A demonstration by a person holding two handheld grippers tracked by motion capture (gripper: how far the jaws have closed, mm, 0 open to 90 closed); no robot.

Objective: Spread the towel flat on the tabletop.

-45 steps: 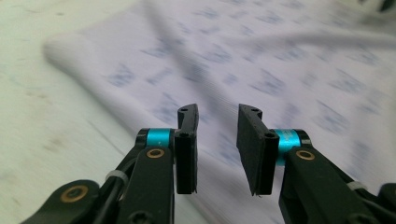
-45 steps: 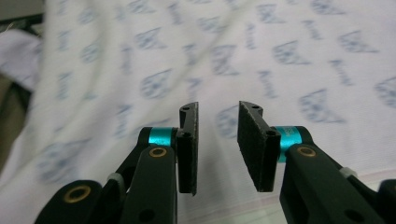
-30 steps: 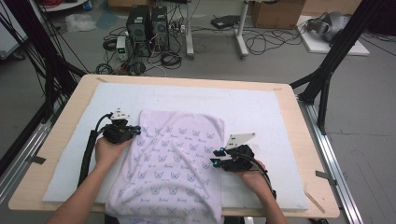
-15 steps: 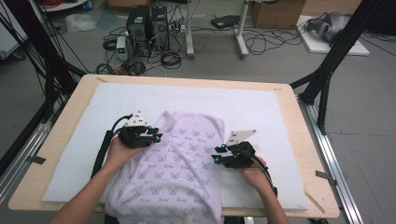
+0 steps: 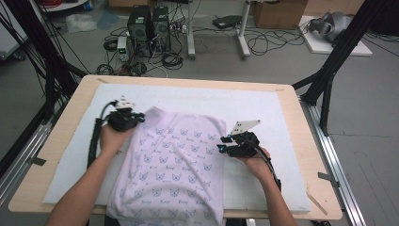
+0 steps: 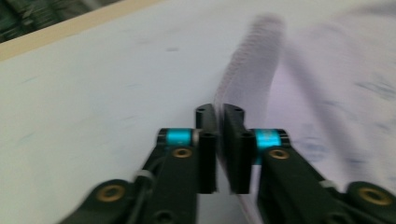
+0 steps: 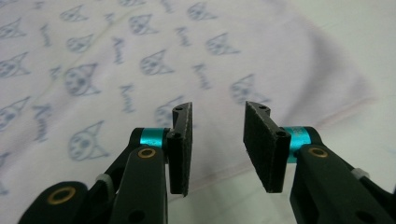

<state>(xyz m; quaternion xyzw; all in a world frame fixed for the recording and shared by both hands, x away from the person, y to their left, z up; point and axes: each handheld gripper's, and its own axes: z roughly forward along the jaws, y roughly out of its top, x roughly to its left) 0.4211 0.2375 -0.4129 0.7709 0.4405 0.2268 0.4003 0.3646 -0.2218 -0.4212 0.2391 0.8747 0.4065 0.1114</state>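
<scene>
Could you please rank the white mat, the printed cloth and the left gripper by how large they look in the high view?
1. white mat
2. printed cloth
3. left gripper, far smaller, shut on the cloth's edge

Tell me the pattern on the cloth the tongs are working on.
The cloth is pale lilac-white with small blue-grey cat faces and script words, clearest in the right gripper view.

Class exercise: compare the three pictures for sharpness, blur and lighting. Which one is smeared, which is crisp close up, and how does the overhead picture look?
Left gripper view: smeared by blur, the garment streaked, though the left gripper shut on its edge reads clearly. Right gripper view: the open right gripper is crisp, the printed cloth behind soft. High view: evenly lit with faint shadows, rather coarse, the white mat bright.
</scene>
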